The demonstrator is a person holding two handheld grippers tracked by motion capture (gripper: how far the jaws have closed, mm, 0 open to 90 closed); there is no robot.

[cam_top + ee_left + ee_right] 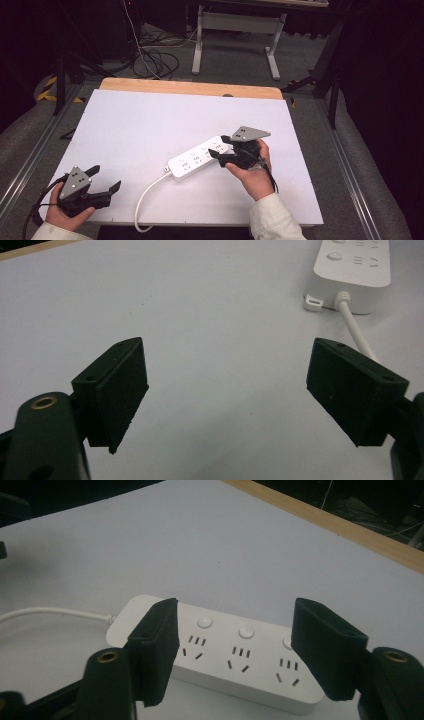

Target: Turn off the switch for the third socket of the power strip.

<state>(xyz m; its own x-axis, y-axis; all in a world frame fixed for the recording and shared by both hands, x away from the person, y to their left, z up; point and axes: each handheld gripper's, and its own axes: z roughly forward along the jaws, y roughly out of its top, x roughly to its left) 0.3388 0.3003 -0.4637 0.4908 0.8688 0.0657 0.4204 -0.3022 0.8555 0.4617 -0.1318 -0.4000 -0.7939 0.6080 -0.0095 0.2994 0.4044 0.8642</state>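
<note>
A white power strip [197, 157] lies aslant on the white table top [150, 115], and its white cable [142, 200] curls from its left end toward the front edge. My right gripper [218, 147] hovers over the strip's right end, pointing left along it, with the jaws open. In the right gripper view the strip [220, 655] with its sockets and round buttons lies beyond the spread jaws of that gripper [235, 615], and neither pad touches it. My left gripper [106, 178] rests open near the front left corner. Between the jaws of the left gripper [227, 365] is bare table, with the strip's cable end [350, 265] farther off.
A wooden strip [190, 87] runs along the table's far edge. Beyond it are a grey floor, loose cables [155, 62] and the legs of another table [272, 60]. Bare white surface spreads across the left and far parts of the table.
</note>
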